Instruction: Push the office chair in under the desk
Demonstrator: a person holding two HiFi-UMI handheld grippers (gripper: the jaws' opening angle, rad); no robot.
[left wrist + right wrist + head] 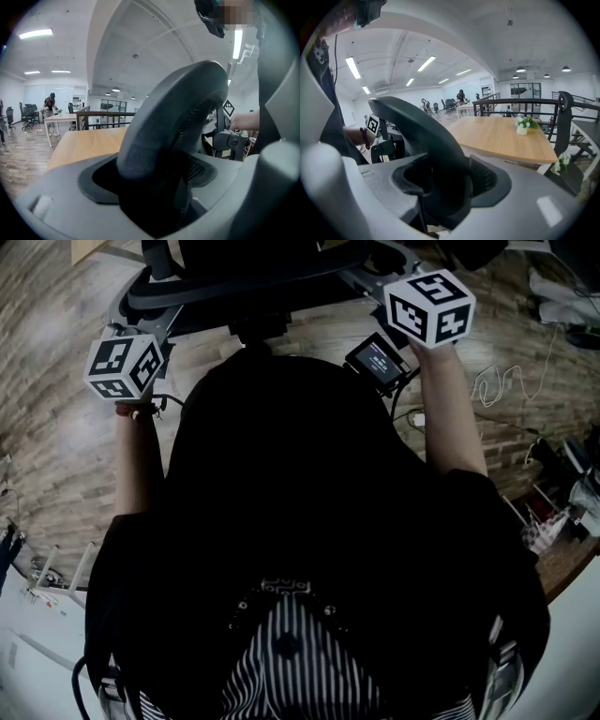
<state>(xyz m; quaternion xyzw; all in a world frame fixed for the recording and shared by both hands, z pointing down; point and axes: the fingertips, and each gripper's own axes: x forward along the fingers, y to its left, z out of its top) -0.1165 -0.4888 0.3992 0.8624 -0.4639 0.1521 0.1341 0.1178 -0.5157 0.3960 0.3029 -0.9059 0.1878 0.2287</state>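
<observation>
The person's head (291, 484) hides most of the office chair (234, 292).

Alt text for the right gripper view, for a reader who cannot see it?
The right gripper is closed on the dark, curved back rim of the office chair. Beyond it stands a wooden desk with a small potted plant on top.

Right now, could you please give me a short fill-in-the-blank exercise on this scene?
1. The left gripper and the right gripper each clamp the office chair between their ___.
2. The desk has a ___ top.
3. The small white pot on it holds ___.
Missing words: jaws; wooden; flowers.
</observation>
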